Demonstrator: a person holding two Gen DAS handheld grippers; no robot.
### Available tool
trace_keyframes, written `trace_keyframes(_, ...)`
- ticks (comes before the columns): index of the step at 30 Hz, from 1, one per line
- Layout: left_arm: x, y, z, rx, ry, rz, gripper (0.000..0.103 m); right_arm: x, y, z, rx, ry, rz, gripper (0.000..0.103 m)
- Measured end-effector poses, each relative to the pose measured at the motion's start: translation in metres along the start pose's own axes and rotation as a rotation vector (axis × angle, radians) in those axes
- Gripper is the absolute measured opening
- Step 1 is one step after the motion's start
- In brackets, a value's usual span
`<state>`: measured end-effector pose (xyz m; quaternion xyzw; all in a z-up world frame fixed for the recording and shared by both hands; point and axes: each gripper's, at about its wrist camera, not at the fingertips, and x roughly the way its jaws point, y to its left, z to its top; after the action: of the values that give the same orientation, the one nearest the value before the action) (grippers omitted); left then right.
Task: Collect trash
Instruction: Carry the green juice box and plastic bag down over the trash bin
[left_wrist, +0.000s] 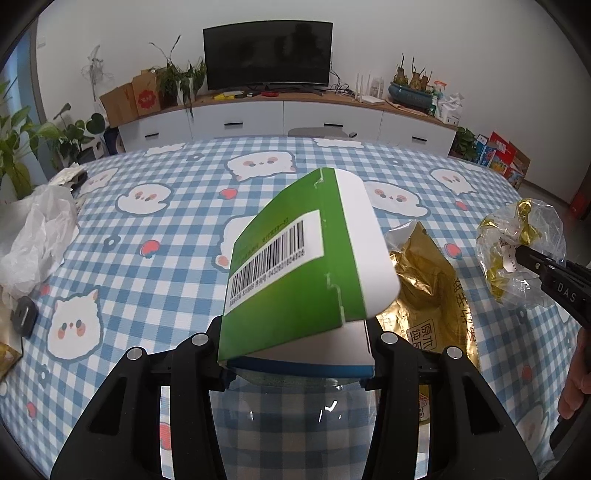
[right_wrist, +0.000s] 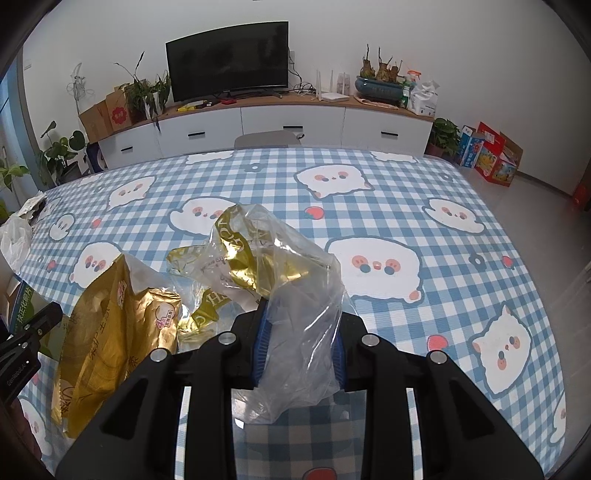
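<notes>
the left gripper (left_wrist: 295, 354) is clamped on a green and white box (left_wrist: 295, 251), which is raised above the tabletop (left_wrist: 177, 229) and tilted, its barcode face turned toward the camera. the tabletop wears a blue and white checked cloth printed with white cartoon cats. a gold foil bag (left_wrist: 428, 280) lies flat on the cloth just right of the box, near the front edge.

the right gripper (right_wrist: 301, 343) pinches a crumpled clear plastic wrapper (right_wrist: 291, 295) with gold printing between its blue-padded fingers (right_wrist: 260, 350); the wrapper is lifted off the cloth. in the left wrist view that same wrapper hangs from the black fingers toward the right edge of the tabletop.

at the left edge of the tabletop sits a crumpled white plastic bag (left_wrist: 40, 236), well apart from the gold foil bag. beyond the far edge stands a white cabinet (left_wrist: 280, 118) with a dark television (left_wrist: 267, 55) on top, potted plants (left_wrist: 177, 81) beside it.
</notes>
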<state>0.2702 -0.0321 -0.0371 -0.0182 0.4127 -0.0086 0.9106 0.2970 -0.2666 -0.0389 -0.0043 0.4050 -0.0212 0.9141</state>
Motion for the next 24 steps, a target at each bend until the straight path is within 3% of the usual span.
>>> trace_keyframes(24, -0.112, 0.01, -0.037, -0.019, -0.045, -0.014, 0.046, -0.118, 0.011, -0.044, -0.007, -0.082, 0.039, 0.026)
